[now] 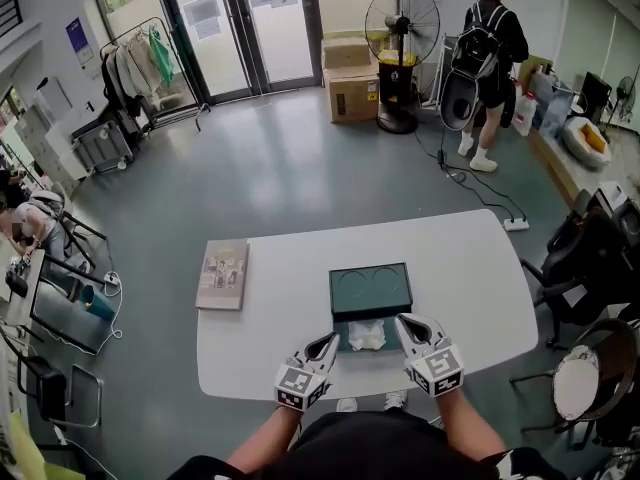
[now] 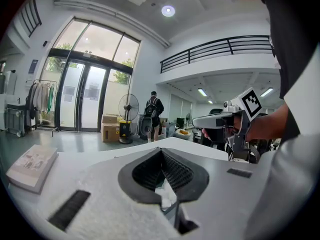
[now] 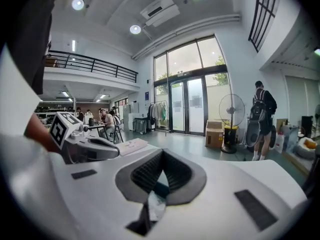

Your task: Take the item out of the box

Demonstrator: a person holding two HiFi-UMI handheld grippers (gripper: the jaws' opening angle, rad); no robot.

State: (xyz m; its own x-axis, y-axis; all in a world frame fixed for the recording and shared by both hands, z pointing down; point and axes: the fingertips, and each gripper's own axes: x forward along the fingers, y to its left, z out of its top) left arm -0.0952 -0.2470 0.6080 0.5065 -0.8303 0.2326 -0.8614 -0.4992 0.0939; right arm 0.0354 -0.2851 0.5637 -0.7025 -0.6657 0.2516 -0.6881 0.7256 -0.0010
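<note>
Item (image 1: 366, 335): white, crumpled, in the open green box (image 1: 370, 290) at the counter's (image 1: 460, 268) near edge. Left claw (image 1: 330, 344) and right claw (image 1: 401, 323) flank it, both clenched, apparently empty. Risk: clenched claws shove the item or drag the box rather than grasp.

no text legible, door notices (image 1: 203, 12) too small to read
</note>
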